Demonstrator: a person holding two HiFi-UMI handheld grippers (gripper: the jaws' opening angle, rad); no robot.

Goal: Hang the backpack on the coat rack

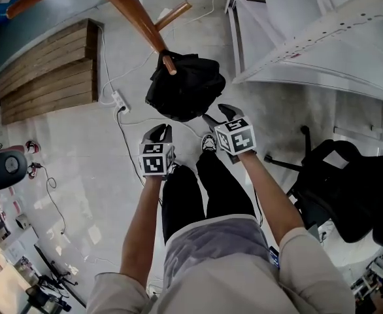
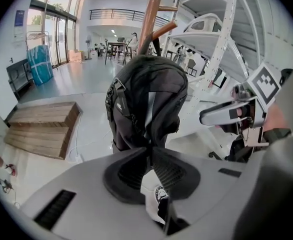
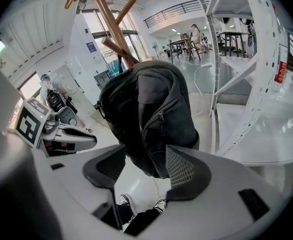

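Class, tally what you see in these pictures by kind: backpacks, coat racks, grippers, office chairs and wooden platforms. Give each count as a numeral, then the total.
Backpack: 1
Coat rack: 1
Grippers: 2, left gripper and right gripper
Office chair: 1
Wooden platform: 1
Total: 6

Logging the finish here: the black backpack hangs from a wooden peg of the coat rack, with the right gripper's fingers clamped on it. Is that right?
Only the grip is wrong. The backpack does hang from a wooden peg of the coat rack, but the right gripper view shows the right gripper with its fingers apart, holding nothing.
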